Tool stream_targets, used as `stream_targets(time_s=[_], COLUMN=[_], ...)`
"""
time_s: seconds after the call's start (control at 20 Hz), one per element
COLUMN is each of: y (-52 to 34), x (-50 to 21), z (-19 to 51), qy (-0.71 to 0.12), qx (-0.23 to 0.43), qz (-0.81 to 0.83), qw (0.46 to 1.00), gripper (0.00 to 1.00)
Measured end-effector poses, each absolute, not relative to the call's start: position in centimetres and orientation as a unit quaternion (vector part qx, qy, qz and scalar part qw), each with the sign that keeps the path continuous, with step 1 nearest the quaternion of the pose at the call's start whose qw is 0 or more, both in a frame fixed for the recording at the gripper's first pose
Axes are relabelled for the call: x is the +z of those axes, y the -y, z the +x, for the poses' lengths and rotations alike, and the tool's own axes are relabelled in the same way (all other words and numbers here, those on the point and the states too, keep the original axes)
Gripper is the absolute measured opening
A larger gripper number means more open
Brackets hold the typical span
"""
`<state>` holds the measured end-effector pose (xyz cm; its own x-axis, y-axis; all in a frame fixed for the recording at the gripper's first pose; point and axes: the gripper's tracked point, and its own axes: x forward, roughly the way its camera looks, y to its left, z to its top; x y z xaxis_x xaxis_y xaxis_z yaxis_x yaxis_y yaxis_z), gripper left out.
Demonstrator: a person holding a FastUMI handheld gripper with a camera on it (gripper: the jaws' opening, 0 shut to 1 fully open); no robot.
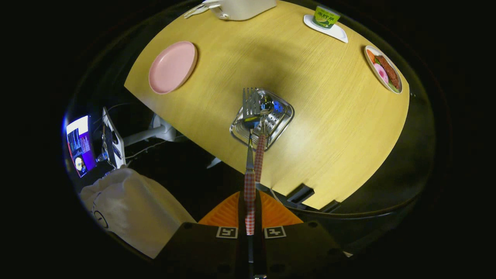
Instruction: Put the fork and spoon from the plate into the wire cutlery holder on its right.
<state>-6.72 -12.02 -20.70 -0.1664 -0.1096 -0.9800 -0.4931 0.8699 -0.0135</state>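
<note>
fork [251,105] hangs tines-down over the holder [279,116], our tool [250,217] clamped on its checked handle; the spoon [265,106] already stands inside, pink plate [172,68] bare.

Claw-mounted fisheye, high above the table [317,116], facing steeply down.

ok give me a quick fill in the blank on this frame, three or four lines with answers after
1. The claw is shut on the checked handle of the metal ____, held above the square wire cutlery holder.
2. The round pink plate on the wooden table carries ____ cutlery.
3. The checked-handled spoon stands in the ____.
4. The oval dish of food lies beyond the holder, on the side ____ the pink plate.

Answers: fork; no; holder; opposite
</note>
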Motion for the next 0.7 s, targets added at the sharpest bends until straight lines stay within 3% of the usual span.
stream_targets(time_s=[0.3,0.7], y=[14.5,14.9], x=[-21.5,-22.5], z=[-5.5,-4.0], qy=[-0.787,-0.811], qx=[0.144,0.142], qz=[-0.249,-0.254], qw=[0.545,0.507], gripper=[0.10,0.14])
